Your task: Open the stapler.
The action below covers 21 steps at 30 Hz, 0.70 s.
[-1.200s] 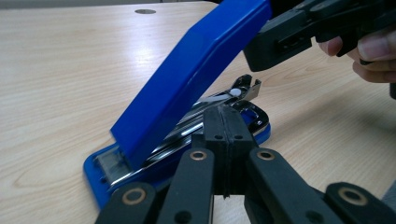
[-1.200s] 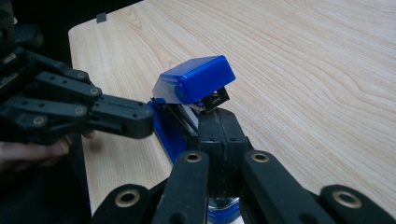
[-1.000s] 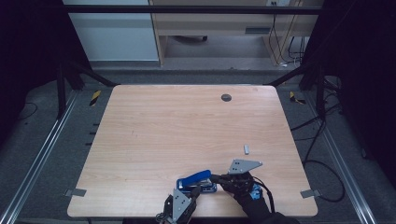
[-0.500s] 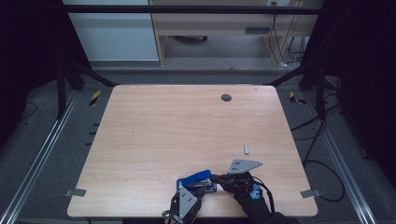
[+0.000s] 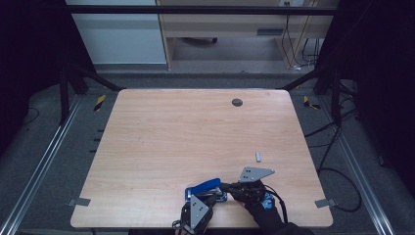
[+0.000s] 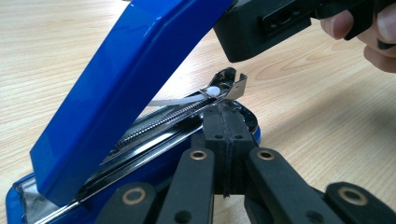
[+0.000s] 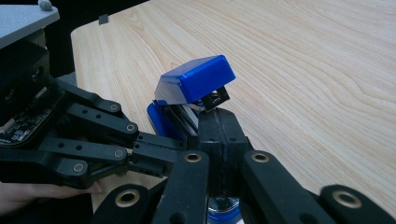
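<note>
Wooden table (image 5: 161, 147), blue stapler (image 5: 203, 188), small grey piece (image 5: 258, 156)

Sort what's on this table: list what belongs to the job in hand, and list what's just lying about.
In the job:
- blue stapler, its top swung up, metal staple track showing
- left gripper, jaws shut, at the stapler's base
- right gripper, jaws shut, at the stapler

Lying about:
- small grey block on the table
- dark round cable hole near the far edge

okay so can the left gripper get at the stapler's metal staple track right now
Probably yes. The blue stapler has its lid swung up, leaving the staple track bare, and the left gripper, jaws shut, sits at the track's front end.
</note>
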Available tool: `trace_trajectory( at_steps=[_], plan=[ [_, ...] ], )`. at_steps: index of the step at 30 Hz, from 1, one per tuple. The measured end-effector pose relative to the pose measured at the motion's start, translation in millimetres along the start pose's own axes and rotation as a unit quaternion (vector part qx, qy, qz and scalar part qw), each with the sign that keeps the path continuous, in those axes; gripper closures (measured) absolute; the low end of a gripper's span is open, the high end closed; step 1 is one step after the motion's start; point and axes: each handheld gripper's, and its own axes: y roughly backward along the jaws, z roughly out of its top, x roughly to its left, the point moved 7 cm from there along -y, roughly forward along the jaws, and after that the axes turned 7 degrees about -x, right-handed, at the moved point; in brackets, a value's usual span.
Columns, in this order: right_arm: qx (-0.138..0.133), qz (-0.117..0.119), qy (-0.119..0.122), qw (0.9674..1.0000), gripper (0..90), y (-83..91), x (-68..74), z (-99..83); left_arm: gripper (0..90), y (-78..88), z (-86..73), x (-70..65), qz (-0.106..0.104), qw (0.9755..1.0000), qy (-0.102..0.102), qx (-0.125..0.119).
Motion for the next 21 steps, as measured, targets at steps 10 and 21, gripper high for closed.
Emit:
trace_trajectory(
  at_steps=[10,21],
  plan=[
    [-0.005,0.007,0.001,1.0000,90.0,-0.2,1.4,2.5,89.8,0.7,-0.5,0.6,0.006,1.0000,-0.001,-0.003],
    [-0.012,0.015,0.002,0.9998,90.0,-0.6,4.4,7.6,89.8,0.8,-0.6,0.4,0.006,1.0000,-0.002,-0.003]
  ],
)
